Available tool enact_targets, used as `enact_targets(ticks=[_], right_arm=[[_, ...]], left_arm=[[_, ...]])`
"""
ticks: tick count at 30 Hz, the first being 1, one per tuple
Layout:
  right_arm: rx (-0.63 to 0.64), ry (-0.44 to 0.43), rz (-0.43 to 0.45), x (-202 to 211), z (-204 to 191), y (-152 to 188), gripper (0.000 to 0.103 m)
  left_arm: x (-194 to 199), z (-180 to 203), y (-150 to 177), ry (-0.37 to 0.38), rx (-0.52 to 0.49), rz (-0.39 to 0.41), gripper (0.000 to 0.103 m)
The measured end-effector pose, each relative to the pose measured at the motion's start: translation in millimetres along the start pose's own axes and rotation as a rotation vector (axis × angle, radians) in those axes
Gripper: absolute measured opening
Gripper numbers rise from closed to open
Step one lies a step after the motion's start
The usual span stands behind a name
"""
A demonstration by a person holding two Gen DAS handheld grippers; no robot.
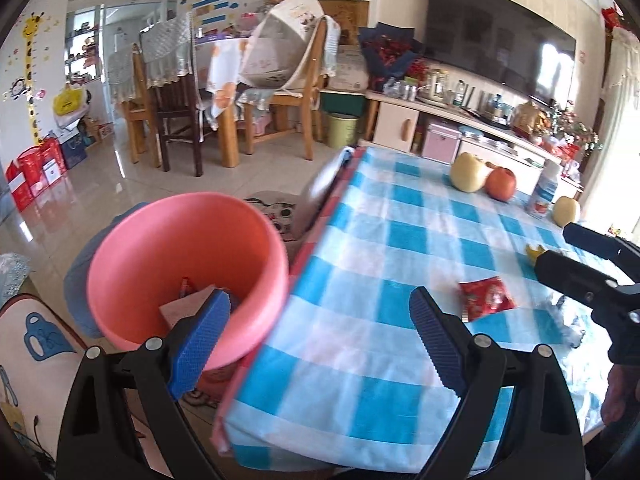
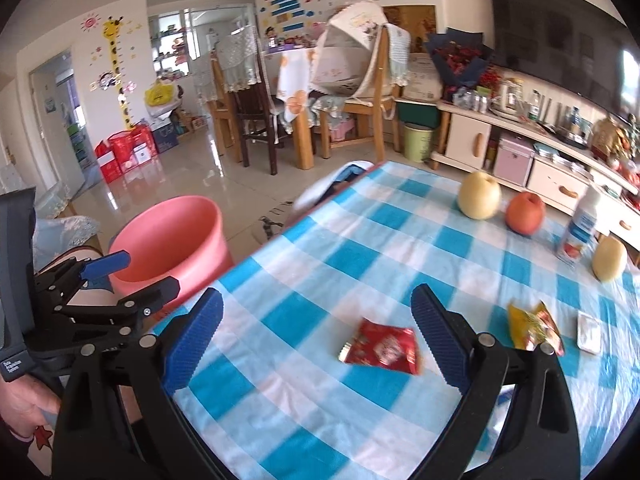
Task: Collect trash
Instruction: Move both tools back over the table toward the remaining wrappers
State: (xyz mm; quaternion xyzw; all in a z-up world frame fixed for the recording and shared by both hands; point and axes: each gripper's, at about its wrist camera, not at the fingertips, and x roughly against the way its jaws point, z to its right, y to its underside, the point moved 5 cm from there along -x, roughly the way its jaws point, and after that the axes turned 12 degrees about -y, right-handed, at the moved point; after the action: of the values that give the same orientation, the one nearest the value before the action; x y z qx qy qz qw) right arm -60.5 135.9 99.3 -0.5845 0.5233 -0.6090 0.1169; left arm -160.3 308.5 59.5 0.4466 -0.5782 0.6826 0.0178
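While both hand-held grippers (image 1: pixel 316 340) (image 2: pixel 316 340) gape empty, crinkled red foil wrapper (image 2: pixel 382 347) lies flat.

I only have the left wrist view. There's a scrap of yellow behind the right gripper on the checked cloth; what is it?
Observer: A crumpled yellow wrapper, lying flat on the cloth, right of the red packet.
Operator: Anything beyond it that I'm missing?
Observer: A small white packet lies just right of the yellow wrapper.
Operator: Is the right gripper holding anything?
Observer: No. The right gripper is open and empty, with the red packet on the cloth ahead, between its fingers.
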Motion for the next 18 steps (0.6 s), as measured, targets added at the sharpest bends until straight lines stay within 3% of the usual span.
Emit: enact_targets(ticks=[6, 18], right_arm=[[-0.042, 0.033, 0.025, 24, 26, 8, 0.099], [-0.076, 0.108, 0.078, 69, 78, 19, 0.099]], left_arm=[[9, 32, 3, 0.068, -0.007, -0.02, 0.09], [36, 105, 11, 0.135, -0.11, 0.01, 0.09]])
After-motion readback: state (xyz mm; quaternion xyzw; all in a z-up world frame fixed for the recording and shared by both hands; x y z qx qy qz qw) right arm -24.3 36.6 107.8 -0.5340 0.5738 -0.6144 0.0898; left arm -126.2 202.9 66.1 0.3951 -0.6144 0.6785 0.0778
